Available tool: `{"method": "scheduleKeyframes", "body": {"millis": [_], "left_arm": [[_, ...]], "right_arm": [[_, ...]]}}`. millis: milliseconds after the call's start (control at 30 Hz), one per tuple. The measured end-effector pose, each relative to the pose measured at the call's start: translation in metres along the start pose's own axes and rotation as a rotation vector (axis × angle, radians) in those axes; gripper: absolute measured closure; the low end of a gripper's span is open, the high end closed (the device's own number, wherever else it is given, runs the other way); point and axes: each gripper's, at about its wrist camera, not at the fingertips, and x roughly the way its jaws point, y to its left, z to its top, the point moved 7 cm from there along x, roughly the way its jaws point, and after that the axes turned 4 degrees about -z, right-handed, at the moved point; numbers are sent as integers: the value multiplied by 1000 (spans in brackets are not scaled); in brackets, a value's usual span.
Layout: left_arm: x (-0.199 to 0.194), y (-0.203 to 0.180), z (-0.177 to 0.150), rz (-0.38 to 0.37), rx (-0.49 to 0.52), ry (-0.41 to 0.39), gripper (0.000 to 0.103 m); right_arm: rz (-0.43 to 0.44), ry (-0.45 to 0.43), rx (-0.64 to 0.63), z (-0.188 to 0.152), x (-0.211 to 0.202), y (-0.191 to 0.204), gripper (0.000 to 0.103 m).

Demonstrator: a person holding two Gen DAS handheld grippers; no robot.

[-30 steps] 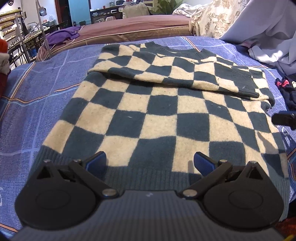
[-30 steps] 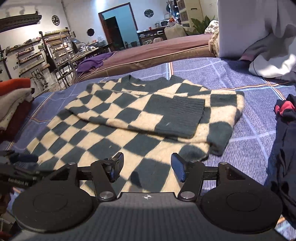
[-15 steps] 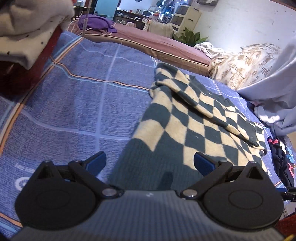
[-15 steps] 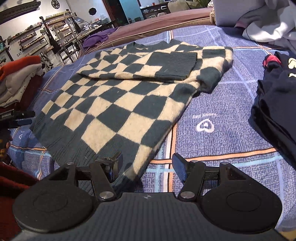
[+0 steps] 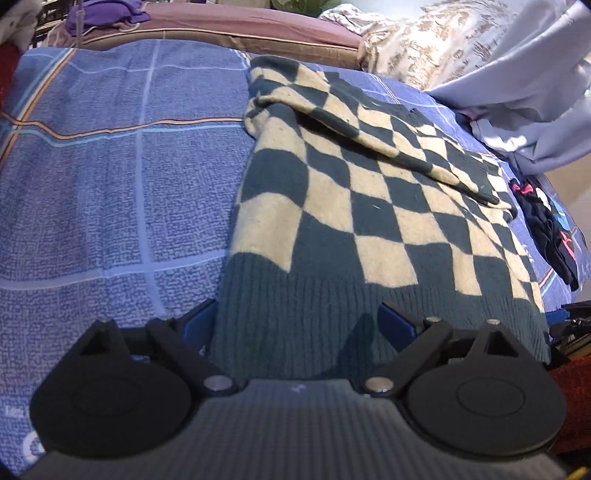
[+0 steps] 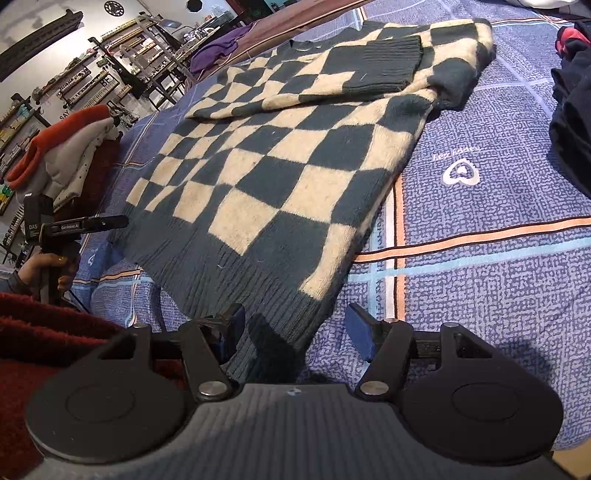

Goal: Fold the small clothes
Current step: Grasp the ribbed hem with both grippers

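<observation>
Grippers straddled the sweater (image 5: 373,206) hem corners, left gripper (image 5: 299,325) just narrowing, right gripper (image 6: 295,328) spread, neither pinching. Next, probably, both must clamp and fold the hem upward.

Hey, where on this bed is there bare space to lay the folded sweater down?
Bare blue bedspread lies left of the checkered sweater, up to the brown cushion edge. A smaller patch sits between the sweater's right edge and the dark clothes. The folded stack crowds the far left.
</observation>
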Motion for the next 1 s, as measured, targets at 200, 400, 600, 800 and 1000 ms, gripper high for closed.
{"method": "scheduleKeyframes", "body": {"millis": [200, 400, 600, 800, 1000], "left_arm": [[-2, 1, -3, -20, 11, 8, 20], [-13, 33, -1, -29, -173, -31, 69], [-5, 17, 2, -36, -114, -5, 71], [8, 8, 7, -72, -120, 35, 92], [10, 7, 8, -69, -130, 56, 94]], "right_arm": [[31, 10, 29, 0, 0, -3, 3], [88, 40, 39, -3, 0, -4, 3], [116, 79, -3, -6, 5, 3, 15], [134, 92, 46, -5, 5, -8, 73], [135, 91, 12, -4, 2, -4, 84]]}}
